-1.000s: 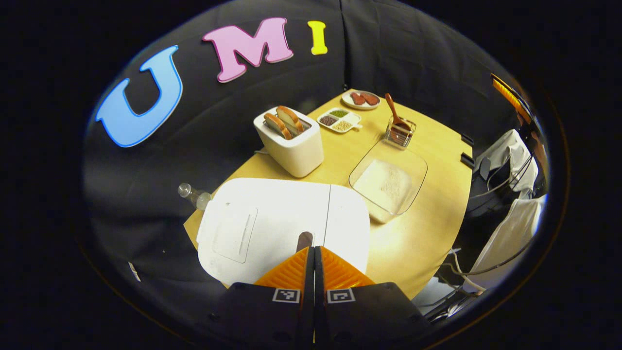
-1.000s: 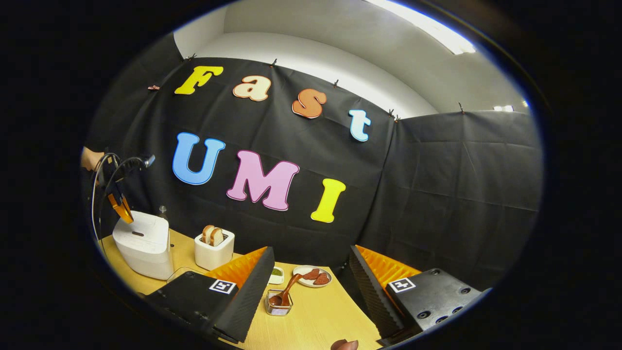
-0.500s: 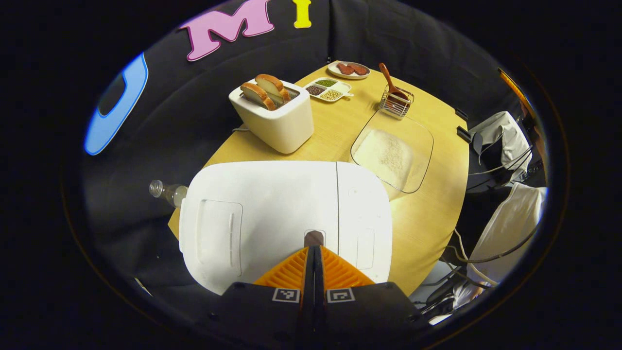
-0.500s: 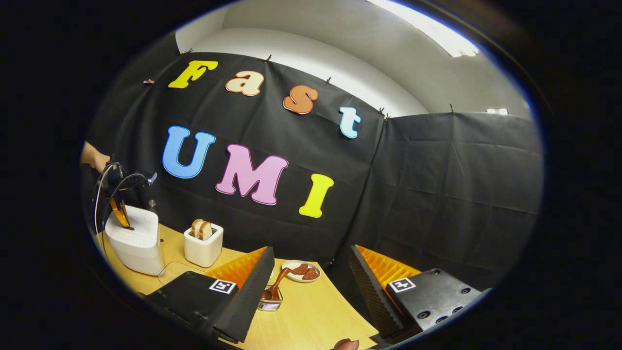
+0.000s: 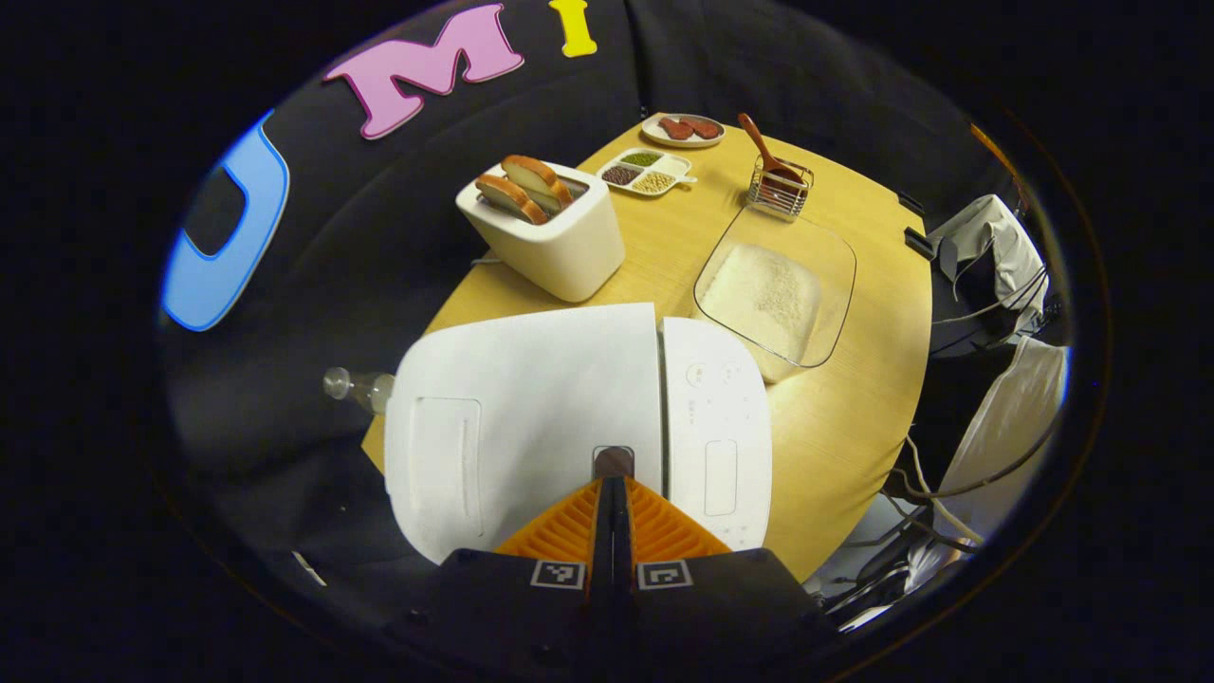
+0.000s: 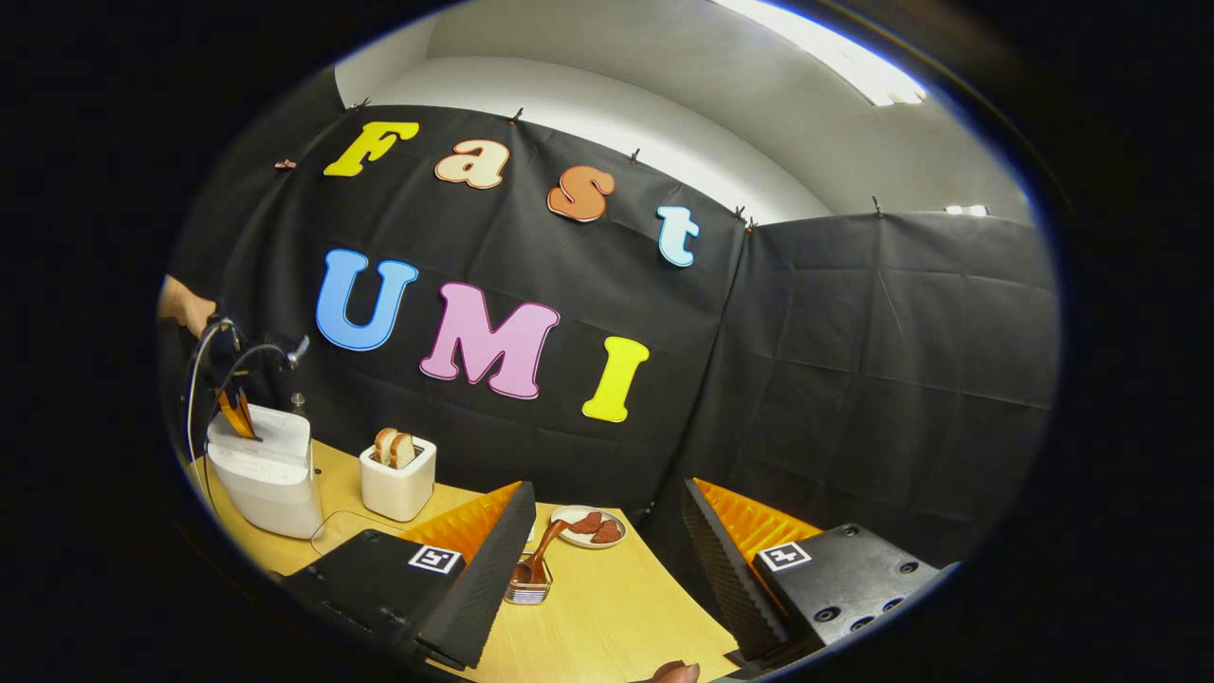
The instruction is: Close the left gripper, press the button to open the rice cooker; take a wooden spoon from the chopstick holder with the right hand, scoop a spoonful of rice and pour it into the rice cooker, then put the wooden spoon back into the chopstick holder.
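left gripper point(image 5: 612, 486) pointing steeply down, fingers pressed together, right gripper point(image 6: 607, 531) level, fingers wide apart

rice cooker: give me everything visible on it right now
The rice cooker is a white, rounded-square, smooth plastic-looking appliance at the near end of the wooden table. Its lid shows a recessed rectangular panel, a narrower front control strip with faint markings, and a dark button at the seam. The lid looks slightly lifted along that seam. The shut left gripper has its tips at the button. A clear bottle stands behind it.

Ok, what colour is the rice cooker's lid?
White, with a dark button; the rice cooker shows best in the left gripper view.
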Action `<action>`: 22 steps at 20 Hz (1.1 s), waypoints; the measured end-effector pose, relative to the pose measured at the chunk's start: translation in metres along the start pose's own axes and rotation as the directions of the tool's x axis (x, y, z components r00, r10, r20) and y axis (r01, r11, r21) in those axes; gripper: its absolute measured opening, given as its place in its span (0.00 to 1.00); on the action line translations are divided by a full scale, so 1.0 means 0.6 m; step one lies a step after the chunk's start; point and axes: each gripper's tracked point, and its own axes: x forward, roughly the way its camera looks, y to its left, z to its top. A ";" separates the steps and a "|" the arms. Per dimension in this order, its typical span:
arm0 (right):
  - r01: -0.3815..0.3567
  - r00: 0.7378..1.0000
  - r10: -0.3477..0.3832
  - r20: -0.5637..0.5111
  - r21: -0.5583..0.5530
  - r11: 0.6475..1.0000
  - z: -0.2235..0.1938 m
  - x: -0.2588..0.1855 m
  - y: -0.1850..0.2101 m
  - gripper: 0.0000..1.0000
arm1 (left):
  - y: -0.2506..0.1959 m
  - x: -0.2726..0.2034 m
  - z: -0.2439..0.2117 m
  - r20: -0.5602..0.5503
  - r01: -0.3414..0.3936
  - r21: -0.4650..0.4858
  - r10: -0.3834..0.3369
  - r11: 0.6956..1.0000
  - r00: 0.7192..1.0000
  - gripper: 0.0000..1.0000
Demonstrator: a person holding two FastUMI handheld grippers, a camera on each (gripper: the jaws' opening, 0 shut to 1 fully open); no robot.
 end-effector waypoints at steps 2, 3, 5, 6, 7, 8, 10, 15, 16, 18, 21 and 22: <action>0.015 1.000 -0.016 0.007 0.012 1.000 0.009 -0.003 -0.011 0.97 | 0.041 -0.043 0.020 0.070 -0.146 0.024 0.144 0.989 0.987 0.06; 0.020 1.000 -0.021 0.022 0.024 1.000 0.019 -0.005 -0.015 0.97 | 0.066 -0.067 0.033 0.114 -0.242 0.035 0.236 0.970 0.965 0.06; 0.017 0.999 -0.018 0.036 0.032 0.999 0.024 -0.006 -0.015 0.97 | 0.116 -0.122 0.061 0.224 -0.436 0.014 0.422 0.900 0.878 0.06; 0.013 0.999 -0.014 0.032 0.029 1.000 0.022 -0.007 -0.013 0.97 | 0.129 -0.154 0.076 0.271 -0.505 -0.018 0.491 0.863 0.828 0.06; 0.008 1.000 -0.009 0.029 0.026 1.000 0.018 -0.009 -0.014 0.97 | 0.139 -0.180 0.085 0.309 -0.562 -0.057 0.550 0.825 0.776 0.06; 0.006 1.000 -0.007 0.028 0.026 1.000 0.017 -0.012 -0.014 0.97 | 0.151 -0.214 0.088 0.344 -0.622 -0.105 0.616 0.776 0.709 0.06; 0.000 1.000 -0.001 0.029 0.030 1.000 0.019 -0.018 -0.014 0.97 | 0.160 -0.278 0.090 0.398 -0.709 -0.210 0.721 0.673 0.567 0.08; -0.017 1.000 0.017 0.026 0.031 0.999 0.017 -0.020 -0.013 0.97 | 0.094 -0.326 0.067 0.444 -0.663 -0.459 0.799 0.592 0.406 1.00; -0.024 0.999 0.023 0.027 0.033 0.999 0.018 -0.020 -0.010 0.97 | 0.079 -0.339 0.063 0.441 -0.634 -0.512 0.811 0.579 0.384 0.96; -0.036 0.999 0.035 0.028 0.037 0.999 0.017 -0.019 -0.004 0.97 | 0.052 -0.362 0.045 0.422 -0.570 -0.621 0.842 0.538 0.336 0.96; -0.060 0.998 0.058 0.028 0.049 0.997 0.020 -0.014 0.005 0.97 | -0.002 -0.387 0.030 0.413 -0.487 -0.712 0.863 0.506 0.293 0.96; -0.070 0.997 0.069 0.030 0.055 0.996 0.022 -0.013 0.011 0.98 | -0.018 -0.394 0.027 0.412 -0.473 -0.726 0.866 0.499 0.282 0.96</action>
